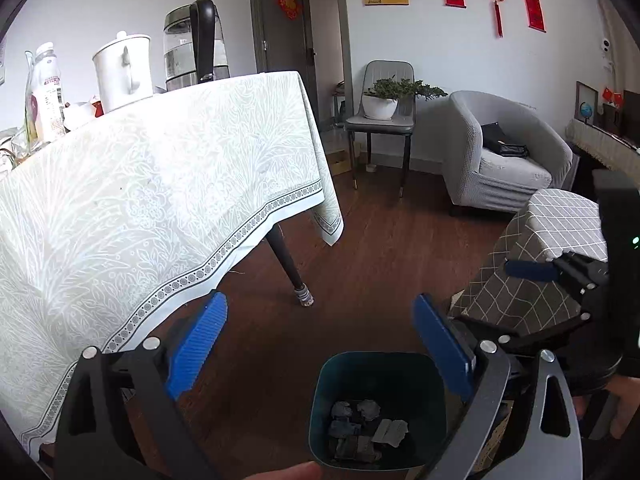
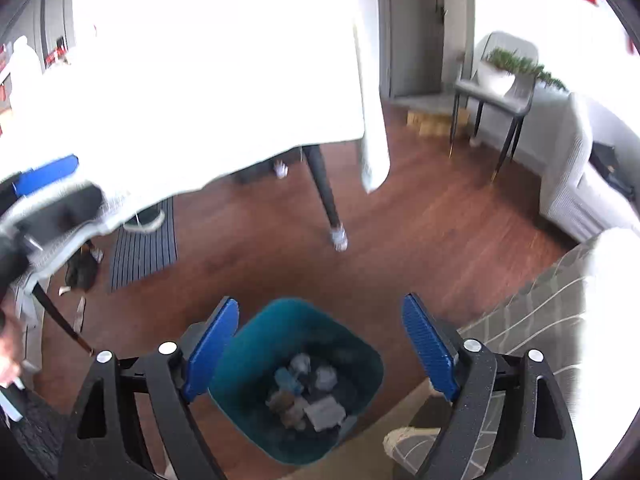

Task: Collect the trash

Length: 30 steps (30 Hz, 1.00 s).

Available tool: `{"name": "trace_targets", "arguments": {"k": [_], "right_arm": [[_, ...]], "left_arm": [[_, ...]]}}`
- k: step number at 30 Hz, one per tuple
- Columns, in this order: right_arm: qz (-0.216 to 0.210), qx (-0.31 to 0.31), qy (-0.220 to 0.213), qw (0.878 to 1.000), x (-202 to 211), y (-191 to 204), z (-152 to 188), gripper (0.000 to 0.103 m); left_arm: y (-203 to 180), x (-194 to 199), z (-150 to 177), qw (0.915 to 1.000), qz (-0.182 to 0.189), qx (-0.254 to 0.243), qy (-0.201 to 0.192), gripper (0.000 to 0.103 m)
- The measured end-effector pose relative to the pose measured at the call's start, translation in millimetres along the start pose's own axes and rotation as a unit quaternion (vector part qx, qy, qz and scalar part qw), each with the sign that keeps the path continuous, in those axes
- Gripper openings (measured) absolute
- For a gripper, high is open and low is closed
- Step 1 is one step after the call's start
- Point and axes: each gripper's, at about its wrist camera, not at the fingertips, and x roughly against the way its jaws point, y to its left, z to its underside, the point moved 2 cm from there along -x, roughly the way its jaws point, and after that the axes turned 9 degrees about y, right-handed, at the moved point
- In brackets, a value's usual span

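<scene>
A teal trash bin stands on the wooden floor and holds several crumpled paper scraps. It also shows in the right wrist view, with the scraps inside it. My left gripper is open and empty, above the bin's left side. My right gripper is open and empty, directly above the bin. The right gripper also appears at the right edge of the left wrist view; the left one appears blurred at the left edge of the right wrist view.
A table with a pale patterned cloth stands to the left, carrying a kettle, a white jug and bottles. A checked ottoman is to the right. A chair with a plant and a grey armchair stand behind.
</scene>
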Motion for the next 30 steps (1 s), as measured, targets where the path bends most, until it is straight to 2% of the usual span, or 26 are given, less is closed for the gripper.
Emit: {"name": "trace_targets", "arguments": {"k": [4, 7, 12, 13, 15, 17, 19, 23, 26, 30], "right_arm": [[0.081, 0.020, -0.052, 0.995, 34.8, -1.6, 9.9, 0.098], [0.113, 0.012, -0.070, 0.991, 53.9, -12.9, 21.0, 0.099], [0.138, -0.025, -0.070, 0.988, 86.3, -41.5, 51.5, 0.099], [0.142, -0.034, -0.070, 0.987, 95.3, -48.5, 57.3, 0.099], [0.146, -0.055, -0.077, 0.985, 119.7, -59.8, 68.5, 0.099], [0.154, -0.078, -0.090, 0.981, 149.7, -72.1, 82.2, 0.099], [0.166, -0.090, -0.096, 0.977, 175.3, -80.1, 99.4, 0.099], [0.170, -0.116, -0.105, 0.973, 211.9, -94.9, 132.7, 0.099], [0.174, -0.135, -0.112, 0.969, 231.0, -103.1, 156.3, 0.099], [0.184, -0.147, -0.107, 0.966, 237.1, -110.3, 177.5, 0.099]], "left_arm": [[-7.9, 8.6, 14.0, 0.9999, -0.008, -0.001, -0.007, 0.099], [-19.4, 15.7, 27.2, 0.9998, -0.017, -0.007, -0.011, 0.099], [-30.7, 37.2, 46.1, 0.9996, -0.003, 0.001, -0.029, 0.099], [-30.9, 41.1, 48.3, 0.9994, -0.010, 0.002, -0.033, 0.099], [-32.4, 50.4, 52.2, 0.9991, -0.016, 0.005, -0.038, 0.099], [-32.8, 61.7, 54.8, 0.9990, 0.000, 0.014, -0.042, 0.099], [-37.7, 74.2, 59.4, 0.9988, -0.008, 0.006, -0.049, 0.099], [-49.5, 87.8, 76.6, 0.9994, 0.001, -0.006, -0.036, 0.099], [-56.7, 94.1, 89.7, 0.9994, -0.001, -0.013, -0.032, 0.099], [-57.6, 97.8, 93.2, 0.9994, 0.004, -0.002, -0.034, 0.099]]}}
